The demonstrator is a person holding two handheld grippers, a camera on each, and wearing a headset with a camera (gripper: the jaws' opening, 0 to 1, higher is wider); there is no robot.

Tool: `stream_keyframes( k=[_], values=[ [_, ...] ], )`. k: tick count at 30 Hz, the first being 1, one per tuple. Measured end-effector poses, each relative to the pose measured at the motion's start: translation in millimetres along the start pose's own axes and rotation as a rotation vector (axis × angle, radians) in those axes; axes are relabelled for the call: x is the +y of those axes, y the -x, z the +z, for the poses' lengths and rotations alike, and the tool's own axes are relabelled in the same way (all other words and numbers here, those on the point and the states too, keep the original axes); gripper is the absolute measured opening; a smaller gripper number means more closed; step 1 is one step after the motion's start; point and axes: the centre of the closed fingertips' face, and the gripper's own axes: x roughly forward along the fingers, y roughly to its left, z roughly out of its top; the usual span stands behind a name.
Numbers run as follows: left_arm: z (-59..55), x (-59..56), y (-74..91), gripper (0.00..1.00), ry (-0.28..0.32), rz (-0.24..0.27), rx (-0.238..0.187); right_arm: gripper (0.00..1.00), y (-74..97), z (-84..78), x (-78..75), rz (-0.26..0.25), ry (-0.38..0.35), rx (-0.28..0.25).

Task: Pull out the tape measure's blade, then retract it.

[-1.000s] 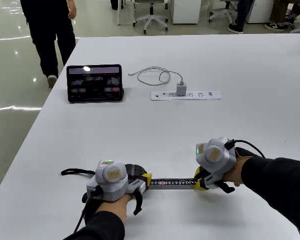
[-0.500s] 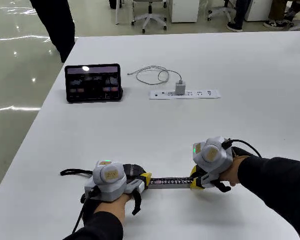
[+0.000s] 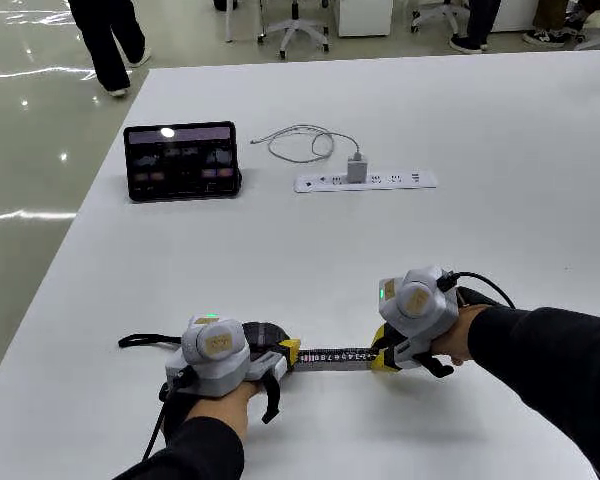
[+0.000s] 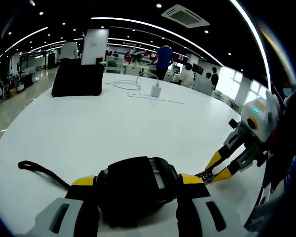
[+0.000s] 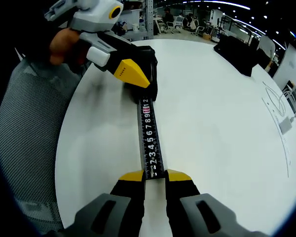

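Black tape measure case (image 3: pixel 263 338), clamped by the left gripper (image 4: pixel 137 181); blade (image 5: pixel 148 138) runs straight out to the right gripper (image 5: pixel 155 175), whose jaws pinch its tip.

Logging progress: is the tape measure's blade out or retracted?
Out: a short numbered stretch of blade spans from the case to the right gripper.
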Motion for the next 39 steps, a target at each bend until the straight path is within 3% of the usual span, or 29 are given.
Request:
stream_keyframes(
  k=[10,24,27,39],
  values=[
    [0.0,0.0,0.7,0.59,0.0,-0.009,-0.003,0.11,-9.2,18.3,5.5,0.006,0.006,-0.031],
    [0.2,-0.3,0.1,0.59,0.004,-0.008,-0.004,0.11,-13.4,27.5,5.3,0.007,0.009,-0.045],
    [0.0,-0.6,0.2,0.59,0.004,-0.006,-0.004,0.11,-14.9,31.0,6.4,0.023,-0.027,-0.068],
    [0.3,-0.9,0.6,0.59,0.009,-0.002,-0.007,0.11,-19.8,38.4,5.9,0.013,-0.01,-0.087]
  ],
)
